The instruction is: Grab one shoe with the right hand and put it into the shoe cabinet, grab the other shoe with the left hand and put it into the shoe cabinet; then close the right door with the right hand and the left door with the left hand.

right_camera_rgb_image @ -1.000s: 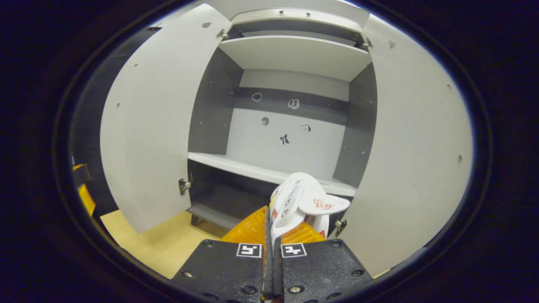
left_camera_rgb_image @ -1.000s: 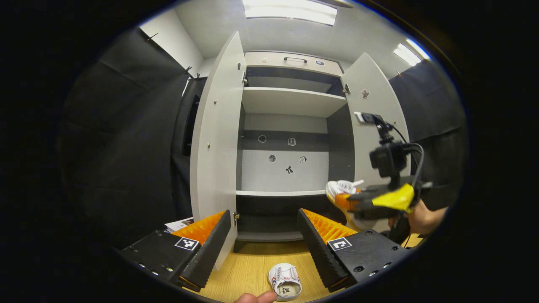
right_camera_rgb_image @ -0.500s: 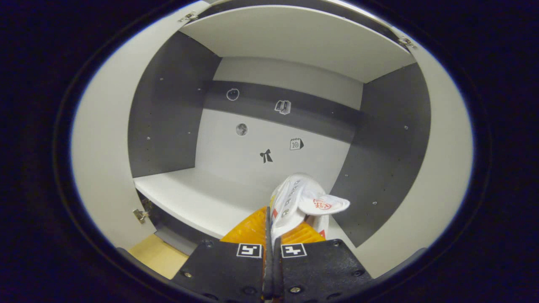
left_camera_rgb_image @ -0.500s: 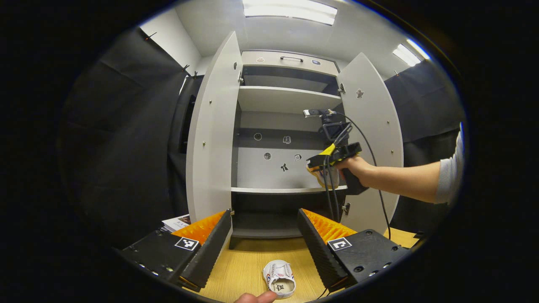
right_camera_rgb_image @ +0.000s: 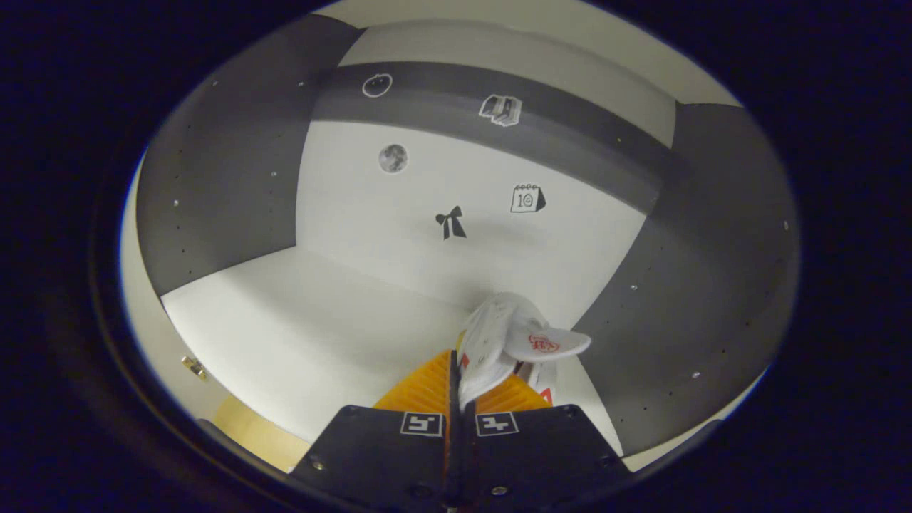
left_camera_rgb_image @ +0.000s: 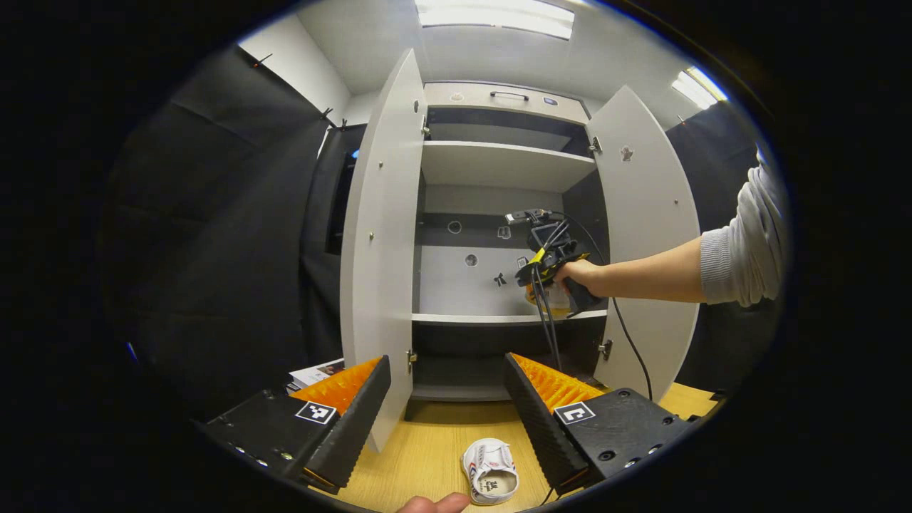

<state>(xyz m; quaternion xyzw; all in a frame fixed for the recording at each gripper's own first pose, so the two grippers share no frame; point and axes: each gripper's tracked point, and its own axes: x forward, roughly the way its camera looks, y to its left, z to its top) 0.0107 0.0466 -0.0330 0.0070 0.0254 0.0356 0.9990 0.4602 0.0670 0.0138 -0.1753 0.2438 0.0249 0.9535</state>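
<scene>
Ahead of the clenched jaws of the right gripper [right_camera_rgb_image: 462,388], the shoe cabinet [right_camera_rgb_image: 235,214] has swelled since a second ago, so the gripped shoe [right_camera_rgb_image: 499,338] hangs over its shelf [right_camera_rgb_image: 299,313], while the other shoe [left_camera_rgb_image: 490,470] waits between the left gripper [left_camera_rgb_image: 447,399]'s released jaws.

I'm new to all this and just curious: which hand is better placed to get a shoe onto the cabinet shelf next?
The right. The right gripper is shut on a small white shoe above the white middle shelf. The left gripper is open, back on the wooden floor side, over the other white shoe.
</scene>
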